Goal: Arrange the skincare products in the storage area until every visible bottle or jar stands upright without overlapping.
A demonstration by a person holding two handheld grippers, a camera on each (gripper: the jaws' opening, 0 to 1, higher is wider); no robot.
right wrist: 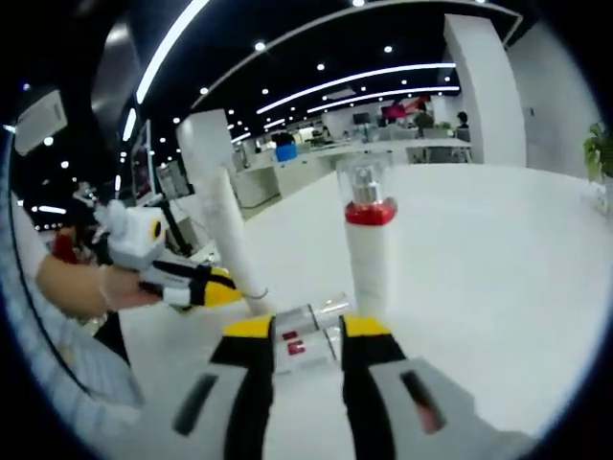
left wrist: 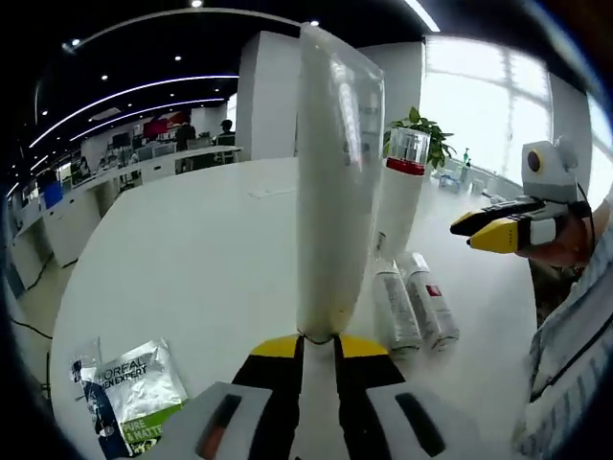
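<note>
Right now the left tool (left wrist: pixel 316 347) is clamped on the base of a tall, off-white squeeze tube (left wrist: pixel 333 182), holding it on end over the round white table (left wrist: pixel 192 259); the right gripper view catches that same tool from the side, gripping the tube low down. The right tool (right wrist: pixel 308 337) has its jaws spread around two small clear-capped white bottles (right wrist: pixel 305 337) lying flat side by side, and whether the jaws press on them I cannot tell. Just behind those two stands a slim white bottle with a red collar and clear cap (left wrist: pixel 400 192), already upright. So the step in hand looks like standing the tube, with the lying pair next. The call now is to set the tube down clear of the red-collared bottle, since the two are near each other in the left gripper view, and a tall narrow tube could topple on release. Room is generous: bare tabletop spreads away to the left, while a green-and-white L'Oreal sachet (left wrist: pixel 134 388) sits at the near edge, well apart from the group.
</note>
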